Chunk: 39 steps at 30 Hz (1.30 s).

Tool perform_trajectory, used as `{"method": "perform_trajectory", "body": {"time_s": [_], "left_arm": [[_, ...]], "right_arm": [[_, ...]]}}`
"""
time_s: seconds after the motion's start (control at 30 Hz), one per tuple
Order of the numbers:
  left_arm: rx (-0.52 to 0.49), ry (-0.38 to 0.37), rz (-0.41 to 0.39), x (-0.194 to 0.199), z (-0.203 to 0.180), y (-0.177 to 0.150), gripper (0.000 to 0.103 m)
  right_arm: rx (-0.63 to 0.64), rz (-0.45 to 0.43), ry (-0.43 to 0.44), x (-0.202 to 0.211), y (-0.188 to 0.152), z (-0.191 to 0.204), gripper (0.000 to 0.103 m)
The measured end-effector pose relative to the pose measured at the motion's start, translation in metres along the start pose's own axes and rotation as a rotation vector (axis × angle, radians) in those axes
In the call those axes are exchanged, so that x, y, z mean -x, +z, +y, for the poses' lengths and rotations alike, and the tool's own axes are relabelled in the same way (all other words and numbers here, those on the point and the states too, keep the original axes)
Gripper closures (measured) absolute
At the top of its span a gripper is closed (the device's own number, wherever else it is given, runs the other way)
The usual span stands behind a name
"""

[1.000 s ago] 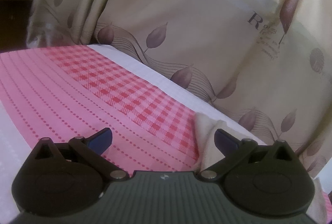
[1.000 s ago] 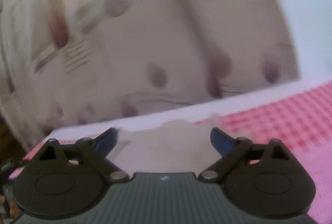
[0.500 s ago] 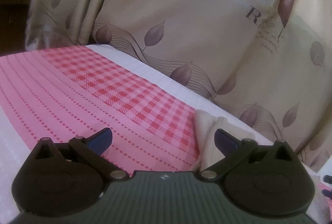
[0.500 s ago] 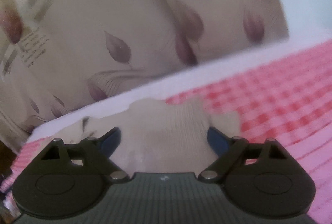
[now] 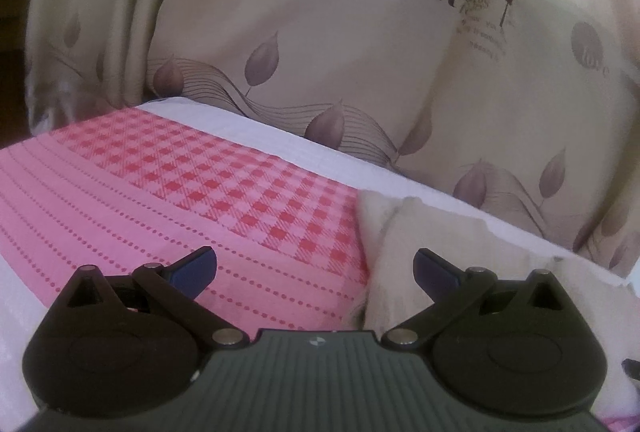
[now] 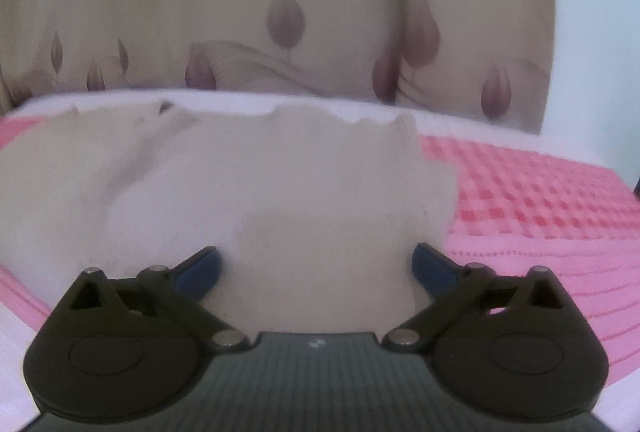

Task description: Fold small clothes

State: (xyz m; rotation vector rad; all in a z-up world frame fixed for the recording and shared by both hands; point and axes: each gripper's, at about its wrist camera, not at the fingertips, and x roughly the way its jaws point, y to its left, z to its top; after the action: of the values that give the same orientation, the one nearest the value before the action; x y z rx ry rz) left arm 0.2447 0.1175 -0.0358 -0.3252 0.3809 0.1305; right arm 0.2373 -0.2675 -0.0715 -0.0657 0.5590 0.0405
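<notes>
A small cream garment lies spread on the pink bedsheet, its scalloped hem toward the curtain. My right gripper hovers low over its near part, jaws opening wide, cloth showing between the blue pads with neither pad pressing on it. In the left wrist view the same cream garment shows its left edge beside and behind the right pad. My left gripper stands open over the pink sheet, nothing between its fingers.
A beige curtain with leaf prints hangs close behind the bed's far edge. A white border strip runs along that edge. The checked and dotted pink sheet stretches off to the left.
The right gripper has dropped and rolled level over the cream garment, which now fills more of its view. The left gripper has rolled slightly and kept its place.
</notes>
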Motion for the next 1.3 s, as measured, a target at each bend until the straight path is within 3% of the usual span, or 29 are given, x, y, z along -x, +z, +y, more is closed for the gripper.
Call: {"method": "perform_trajectory", "body": {"time_s": [0.87,1.3], "left_arm": [[-0.022,0.003,0.031,-0.004,-0.003,0.000,0.000],[-0.046,-0.002,0.040,-0.005,-0.006,0.000,0.000]], "right_arm": [[0.036,-0.001,-0.026,-0.001,-0.003,0.005,0.000],[0.105,-0.045,-0.084,0.005,-0.004,0.016,0.000]]}}
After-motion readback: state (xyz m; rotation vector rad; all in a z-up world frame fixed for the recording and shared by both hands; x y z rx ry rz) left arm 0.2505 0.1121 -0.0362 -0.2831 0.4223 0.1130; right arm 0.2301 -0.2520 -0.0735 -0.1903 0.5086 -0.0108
